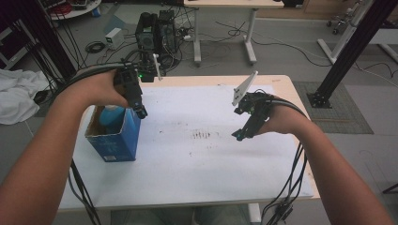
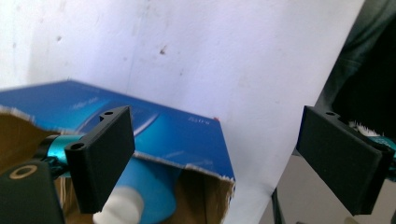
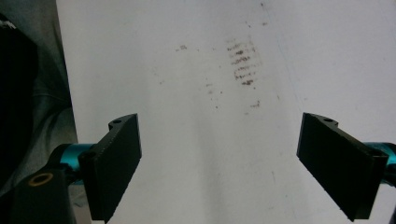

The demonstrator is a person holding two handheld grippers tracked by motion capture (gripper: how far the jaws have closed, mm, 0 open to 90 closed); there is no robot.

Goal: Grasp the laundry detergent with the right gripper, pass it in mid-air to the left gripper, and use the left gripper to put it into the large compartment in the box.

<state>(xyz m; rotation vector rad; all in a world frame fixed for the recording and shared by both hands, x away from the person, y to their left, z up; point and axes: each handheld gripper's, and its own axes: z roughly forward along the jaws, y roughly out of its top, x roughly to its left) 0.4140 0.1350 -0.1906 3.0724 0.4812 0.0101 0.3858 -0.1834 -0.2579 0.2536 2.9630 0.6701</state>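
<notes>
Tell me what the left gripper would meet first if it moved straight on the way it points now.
Probably the open blue box. The left gripper hangs over its rim with jaws wide apart, pointing down. One jaw lines up with the blue tube inside; the other looks clear of the box, over the white table cover. Depth is unclear.

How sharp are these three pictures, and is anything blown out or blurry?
High view: evenly lit, slightly soft. Left gripper view: the white table cover glares bright; the blue box up close is blurred. Right gripper view: stains fairly sharp, jaws dark.
</notes>
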